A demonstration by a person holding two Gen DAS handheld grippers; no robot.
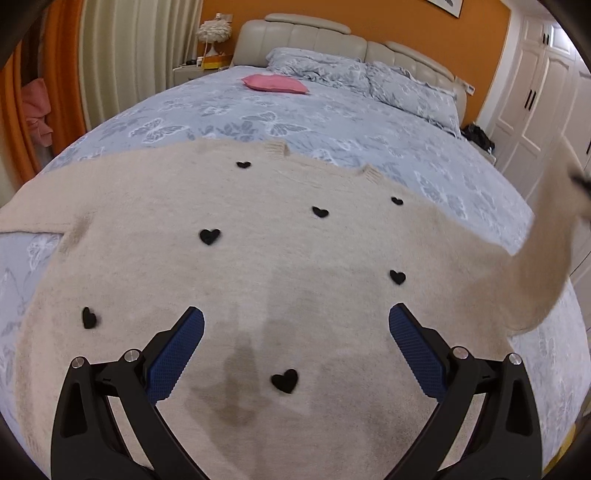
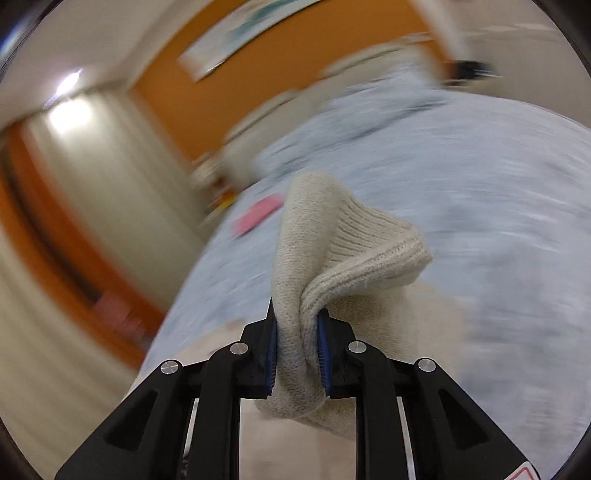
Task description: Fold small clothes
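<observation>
A beige knit sweater (image 1: 258,266) with small black hearts lies spread flat on the bed. My left gripper (image 1: 295,321) hovers open over its lower middle, holding nothing. The sweater's right sleeve (image 1: 546,251) is lifted up off the bed at the right edge of the left wrist view. My right gripper (image 2: 297,325) is shut on the ribbed cuff (image 2: 354,243) of that sleeve and holds it in the air above the bed. The right wrist view is blurred by motion.
The bed has a blue-grey butterfly cover (image 1: 332,114), pillows (image 1: 369,77) and a pink cushion (image 1: 275,83) near the headboard. White wardrobe doors (image 1: 535,107) stand at the right. Curtains (image 1: 122,55) and a nightstand with a lamp (image 1: 214,33) stand at the left.
</observation>
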